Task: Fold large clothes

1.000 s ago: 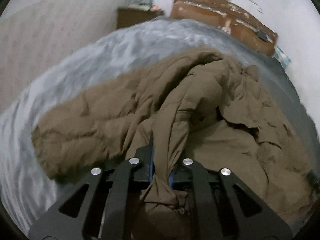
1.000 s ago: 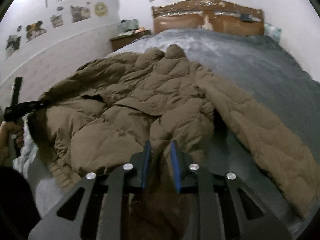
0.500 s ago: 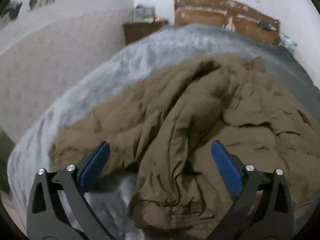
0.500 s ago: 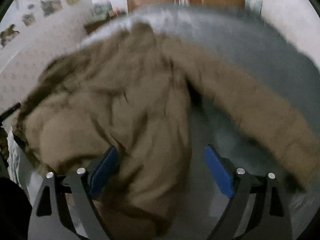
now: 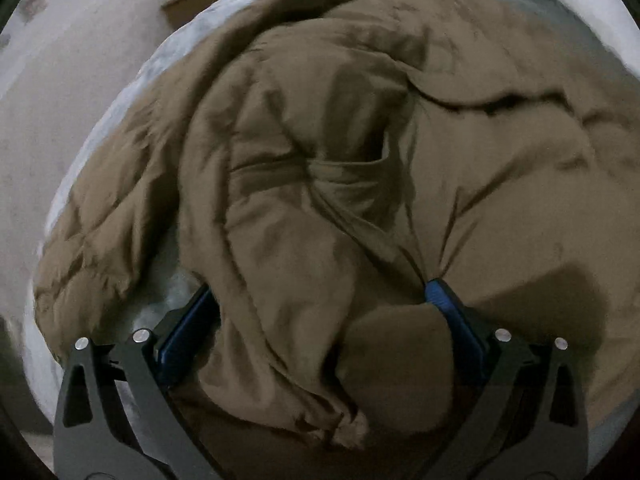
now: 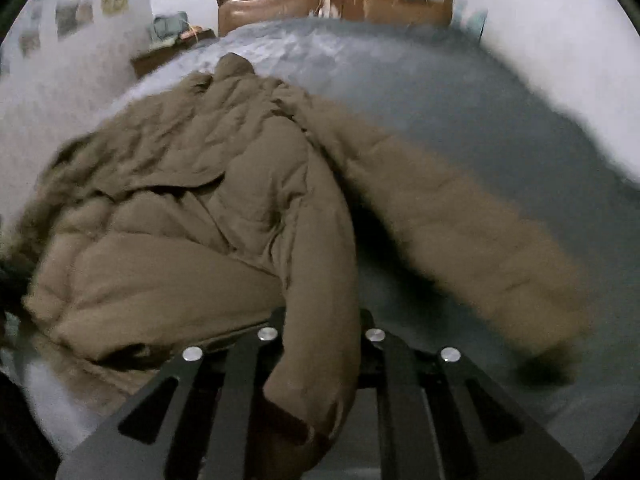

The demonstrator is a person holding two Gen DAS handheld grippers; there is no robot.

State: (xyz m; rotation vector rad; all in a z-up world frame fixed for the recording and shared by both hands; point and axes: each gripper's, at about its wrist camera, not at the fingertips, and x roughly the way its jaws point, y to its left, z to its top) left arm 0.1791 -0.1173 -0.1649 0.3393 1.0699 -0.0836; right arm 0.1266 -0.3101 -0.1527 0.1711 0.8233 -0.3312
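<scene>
Since a second earlier, both grippers had let go of the cloth they pinched and taken new places: the left one had dropped closer over the garment with its fingers spread, and the right one had opened and clamped again on a different fold.

Largest in view was the bed (image 6: 460, 128), its grey cover stretching ahead of the right gripper to a brown headboard (image 6: 336, 0). Across it lay the brown padded coat (image 6: 208, 216), bunched just ahead of both tools, with one sleeve (image 6: 460, 236) running off ahead and to the right of the right gripper (blurred at its cuff).

Left of the headboard stood a wooden nightstand (image 6: 172, 50) against the wall.

Spread as wide as it went, the left gripper (image 5: 320, 300) straddled a rumpled ridge of the coat (image 5: 320, 184); its blue pads (image 5: 444, 300) stood at either side of the fabric without squeezing it.

Closed tight, the right gripper (image 6: 320, 320) gripped a hanging fold of the coat's edge, which draped down between its black fingers.
</scene>
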